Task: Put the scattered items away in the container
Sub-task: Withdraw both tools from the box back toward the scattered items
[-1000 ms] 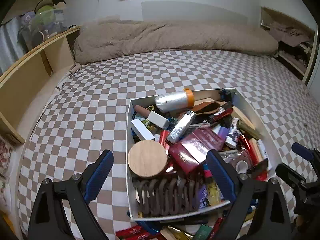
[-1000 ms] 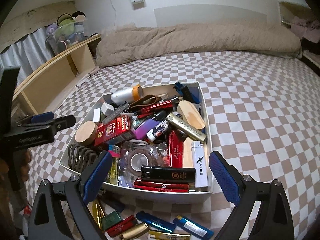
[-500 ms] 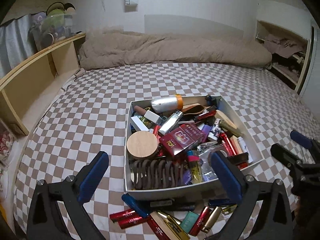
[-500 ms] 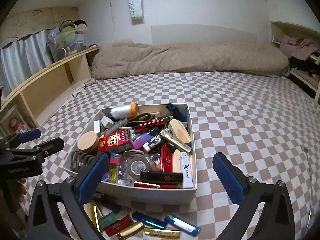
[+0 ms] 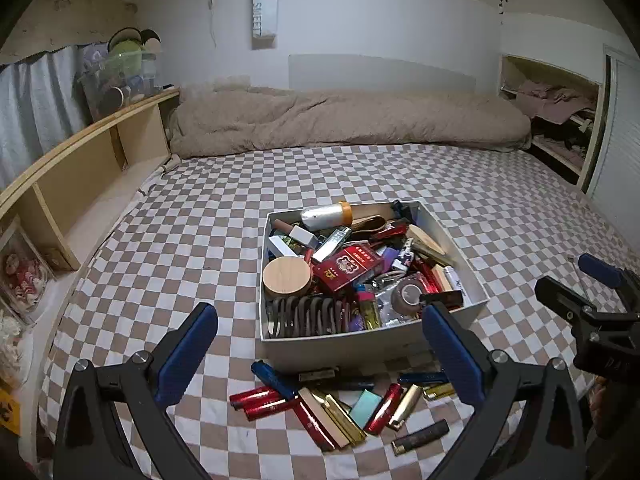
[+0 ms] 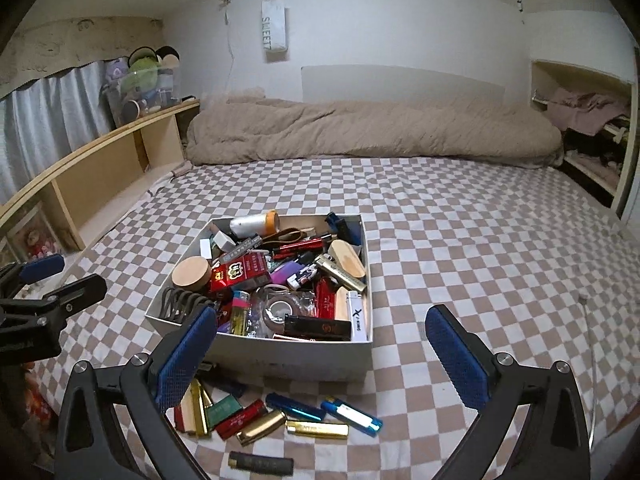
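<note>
A white box (image 5: 360, 345) (image 6: 288, 357) on the checkered bed is heaped with lighters, a red packet (image 5: 348, 267), a round wooden lid (image 5: 286, 276) and a silver flask (image 5: 325, 215). Several lighters (image 5: 344, 404) (image 6: 280, 416) lie scattered on the sheet in front of it, a dark one (image 6: 260, 465) nearest me. My left gripper (image 5: 318, 312) hangs open above the box's near edge, holding nothing. My right gripper (image 6: 320, 312) is open and holds nothing too. Each shows at the edge of the other's view: the right gripper (image 5: 592, 292), the left gripper (image 6: 44, 280).
A beige duvet (image 5: 344, 124) lies rolled along the far end of the bed. A wooden shelf unit (image 5: 80, 176) runs down the left side, and a wall niche with clothes (image 5: 556, 108) is at the right. A thin white cable (image 6: 588, 344) lies right of the box.
Both grippers have drawn back from the box and risen, and their jaws stand wider. The box looks smaller, and more of the scattered lighters in front of it have come into view.
</note>
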Available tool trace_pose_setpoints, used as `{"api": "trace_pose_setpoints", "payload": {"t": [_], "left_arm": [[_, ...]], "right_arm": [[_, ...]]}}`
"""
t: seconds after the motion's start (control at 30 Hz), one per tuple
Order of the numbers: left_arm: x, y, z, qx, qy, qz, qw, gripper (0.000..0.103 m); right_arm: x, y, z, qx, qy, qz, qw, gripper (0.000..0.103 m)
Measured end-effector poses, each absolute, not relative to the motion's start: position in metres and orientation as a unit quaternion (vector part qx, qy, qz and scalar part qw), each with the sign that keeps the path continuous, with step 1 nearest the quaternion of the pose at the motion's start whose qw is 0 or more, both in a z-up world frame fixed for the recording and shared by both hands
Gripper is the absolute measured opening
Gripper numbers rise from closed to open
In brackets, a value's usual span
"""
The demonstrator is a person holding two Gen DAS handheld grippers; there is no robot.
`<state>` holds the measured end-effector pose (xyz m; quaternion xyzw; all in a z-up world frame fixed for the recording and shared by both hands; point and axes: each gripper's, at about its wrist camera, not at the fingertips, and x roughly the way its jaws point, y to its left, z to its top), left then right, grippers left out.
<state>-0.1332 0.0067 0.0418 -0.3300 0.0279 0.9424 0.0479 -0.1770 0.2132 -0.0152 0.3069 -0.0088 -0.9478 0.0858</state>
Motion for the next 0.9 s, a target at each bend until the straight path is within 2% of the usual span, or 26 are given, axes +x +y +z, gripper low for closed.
{"api": "trace_pose_setpoints", "payload": {"t": [0.9], "left_arm": [[-0.038,0.003,0.090,-0.269,0.005,0.962,0.046,0.103]], "right_arm": [[-0.094,0.239,0.020,0.274,-0.018,-0.959,0.062,0.103]]}}
